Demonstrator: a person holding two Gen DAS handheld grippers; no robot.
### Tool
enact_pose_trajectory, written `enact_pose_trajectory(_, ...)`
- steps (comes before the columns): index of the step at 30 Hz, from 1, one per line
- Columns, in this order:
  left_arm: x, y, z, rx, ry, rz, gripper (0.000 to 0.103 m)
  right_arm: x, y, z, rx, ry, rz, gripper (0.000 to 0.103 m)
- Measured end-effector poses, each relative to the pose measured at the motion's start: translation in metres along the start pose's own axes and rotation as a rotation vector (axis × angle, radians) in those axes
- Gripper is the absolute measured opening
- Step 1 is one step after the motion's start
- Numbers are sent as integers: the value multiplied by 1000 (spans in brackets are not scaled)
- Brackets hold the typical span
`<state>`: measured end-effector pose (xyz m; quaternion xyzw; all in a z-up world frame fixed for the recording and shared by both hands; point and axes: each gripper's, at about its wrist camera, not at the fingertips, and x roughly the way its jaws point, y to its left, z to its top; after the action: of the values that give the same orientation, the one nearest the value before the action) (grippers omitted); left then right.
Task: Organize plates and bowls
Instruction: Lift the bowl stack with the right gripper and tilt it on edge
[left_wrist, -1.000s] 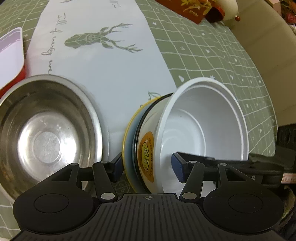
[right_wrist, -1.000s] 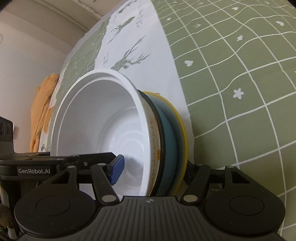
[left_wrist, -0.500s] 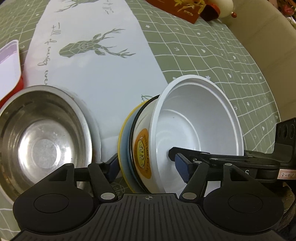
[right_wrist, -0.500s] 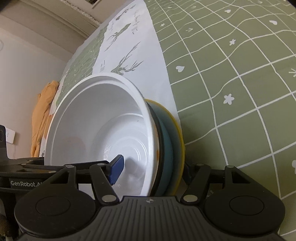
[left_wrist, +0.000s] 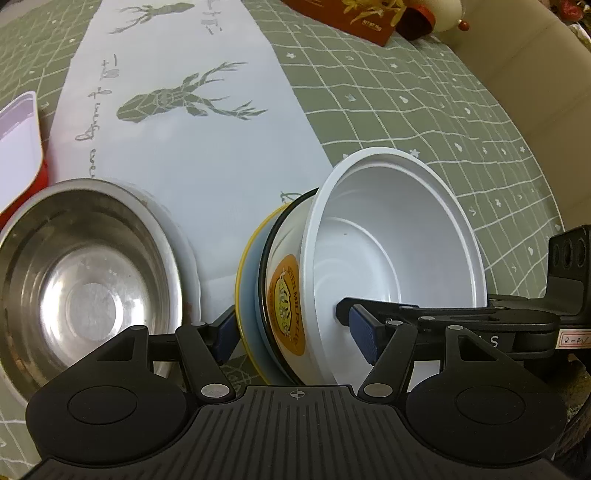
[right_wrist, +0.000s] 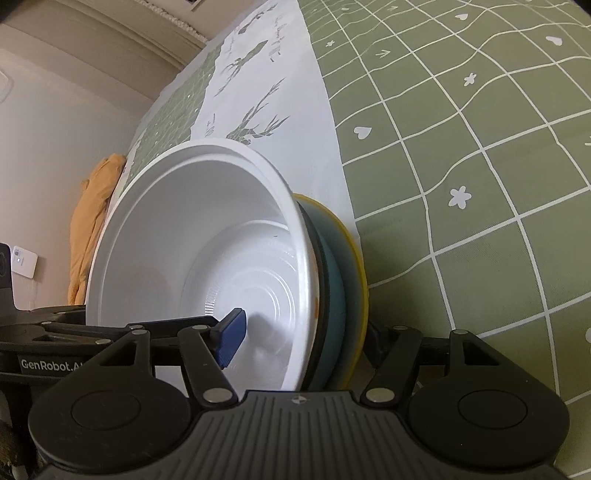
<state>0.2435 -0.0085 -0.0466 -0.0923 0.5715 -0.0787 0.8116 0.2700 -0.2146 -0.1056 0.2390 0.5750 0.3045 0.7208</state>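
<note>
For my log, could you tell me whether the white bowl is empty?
Empty: the white bowl shows only its bare ribbed bottom and one tool pad.

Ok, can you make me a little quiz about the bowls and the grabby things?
1. True or false: the steel bowl sits apart from the tilted stack.
2. The plate at the stack's back has which rim colour? A red, B yellow, C purple.
3. What do the left gripper and right gripper both clamp?
Key: 1 true; 2 B; 3 the stack.
</note>
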Motion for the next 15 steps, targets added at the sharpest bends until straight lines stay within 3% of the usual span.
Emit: enact_pose_trajectory(15, -2, -1, 0, 24, -30, -11, 67, 0, 2, -5, -24, -3, 6, 64)
